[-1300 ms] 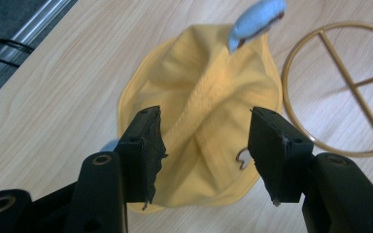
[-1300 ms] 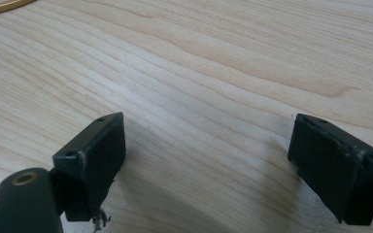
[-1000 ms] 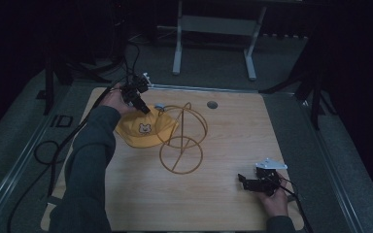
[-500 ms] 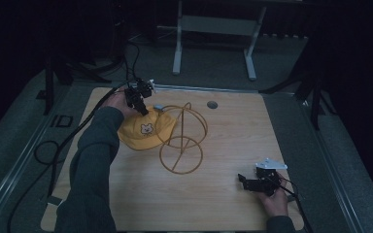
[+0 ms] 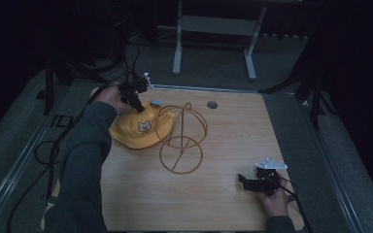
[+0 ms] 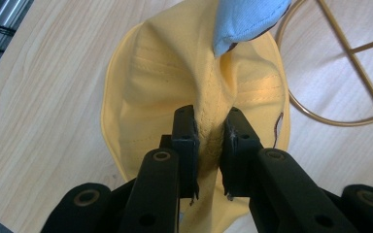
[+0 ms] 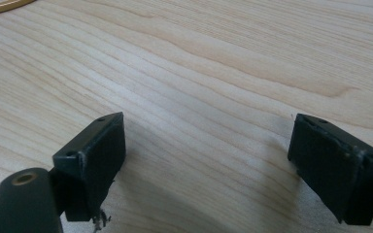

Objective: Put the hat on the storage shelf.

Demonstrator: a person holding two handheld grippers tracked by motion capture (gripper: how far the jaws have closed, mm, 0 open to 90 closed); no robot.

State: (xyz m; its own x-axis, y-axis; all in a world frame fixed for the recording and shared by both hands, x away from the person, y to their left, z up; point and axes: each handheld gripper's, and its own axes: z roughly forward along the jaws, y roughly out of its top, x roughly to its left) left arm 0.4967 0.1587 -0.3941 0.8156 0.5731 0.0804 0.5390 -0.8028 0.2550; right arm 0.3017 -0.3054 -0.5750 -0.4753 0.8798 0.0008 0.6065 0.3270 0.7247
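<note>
Upper left of the frame, the left gripper point(image 5: 137, 103) pinches a yellow cloth bear-face hat point(image 5: 141, 129), its far brim hidden; the right gripper point(image 5: 246, 180) rests wide apart, lower right.

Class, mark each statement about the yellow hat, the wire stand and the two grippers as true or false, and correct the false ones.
1. The left gripper is shut on a fold of the yellow hat. True.
2. The hat already sits on top of the gold wire stand. False: it lies on the wooden table beside the stand.
3. The right gripper holds the stand's base ring. False: its jaws stand wide apart over bare wood, holding nothing.
4. The hat has a small bear face on it. True.
5. The right gripper rests near the table's near right corner. True.
</note>
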